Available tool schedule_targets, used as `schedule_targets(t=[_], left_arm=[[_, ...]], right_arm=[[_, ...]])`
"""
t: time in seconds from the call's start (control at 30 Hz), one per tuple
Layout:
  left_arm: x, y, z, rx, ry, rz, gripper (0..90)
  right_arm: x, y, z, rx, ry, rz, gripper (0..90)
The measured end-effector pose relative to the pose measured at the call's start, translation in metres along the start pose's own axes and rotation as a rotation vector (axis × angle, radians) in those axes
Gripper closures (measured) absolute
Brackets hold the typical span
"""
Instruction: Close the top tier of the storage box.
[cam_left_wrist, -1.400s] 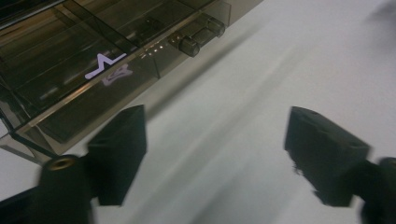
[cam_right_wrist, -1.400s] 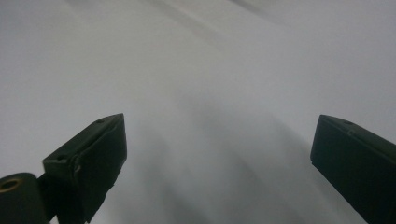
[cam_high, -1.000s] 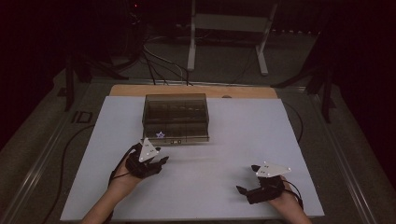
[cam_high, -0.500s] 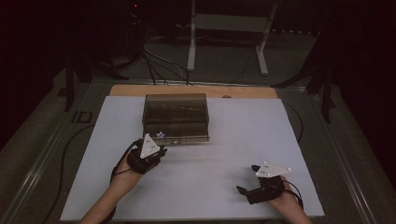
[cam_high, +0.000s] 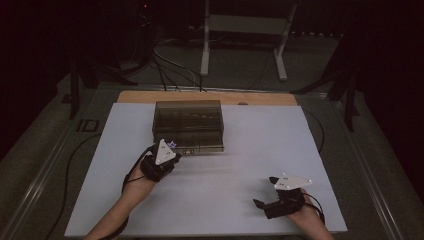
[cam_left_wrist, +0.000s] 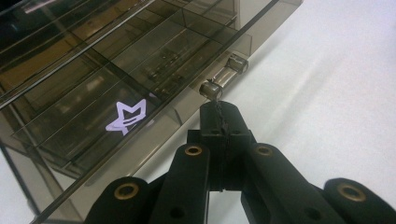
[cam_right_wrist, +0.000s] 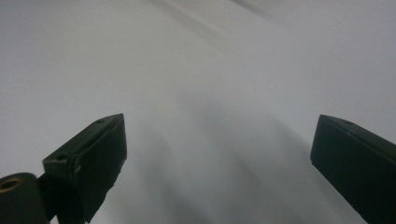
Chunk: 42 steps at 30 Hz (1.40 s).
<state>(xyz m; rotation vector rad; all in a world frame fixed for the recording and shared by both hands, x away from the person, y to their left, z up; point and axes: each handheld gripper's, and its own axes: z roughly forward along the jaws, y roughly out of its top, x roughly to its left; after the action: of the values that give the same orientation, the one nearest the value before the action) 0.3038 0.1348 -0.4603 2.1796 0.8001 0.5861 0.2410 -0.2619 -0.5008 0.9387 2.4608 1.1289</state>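
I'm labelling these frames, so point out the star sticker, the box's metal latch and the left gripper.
star sticker (cam_left_wrist: 126, 116): left gripper view, its middle.
latch (cam_left_wrist: 223, 77): left gripper view, the metal bar's middle.
left gripper (cam_left_wrist: 219, 109): left gripper view, between its shut tips.

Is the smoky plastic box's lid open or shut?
Shut: the lid lies flat on the box; the closed left hand-held gripper is at its latch.

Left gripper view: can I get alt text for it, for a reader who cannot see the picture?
The left gripper, its black fingers pressed together, points its tip at a small metal latch on the front edge of a smoky translucent box. A pale purple star sticker marks the lid, and dividers show through it; the box stands on a white table.
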Motion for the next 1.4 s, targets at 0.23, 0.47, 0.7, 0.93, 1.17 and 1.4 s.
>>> schedule_targets(t=[0.23, 0.47, 0.7, 0.93, 1.17, 1.4], left_arm=[[0.000, 0.002, 0.006, 0.004, 0.011, 0.011, 90.0], [0.001, 0.002, 0.010, 0.000, 0.020, 0.003, 90.0], [0.003, 0.004, 0.012, -0.001, 0.030, -0.007, 90.0], [0.003, 0.005, 0.013, -0.001, 0.031, -0.001, 90.0], [0.004, 0.007, 0.015, -0.001, 0.029, -0.006, 90.0], [0.006, 0.008, 0.015, -0.004, 0.030, -0.020, 90.0]], right_arm=[[0.000, -0.001, 0.000, 0.002, 0.001, 0.001, 4.2], [-0.001, -0.001, 0.001, 0.006, 0.001, 0.001, 4.2], [-0.001, -0.001, 0.000, 0.004, 0.000, 0.000, 4.1], [-0.001, -0.001, 0.000, 0.005, 0.000, -0.001, 4.2], [-0.001, -0.001, 0.000, 0.005, -0.002, -0.001, 4.2], [-0.001, -0.001, 0.000, 0.003, 0.001, 0.000, 4.2]])
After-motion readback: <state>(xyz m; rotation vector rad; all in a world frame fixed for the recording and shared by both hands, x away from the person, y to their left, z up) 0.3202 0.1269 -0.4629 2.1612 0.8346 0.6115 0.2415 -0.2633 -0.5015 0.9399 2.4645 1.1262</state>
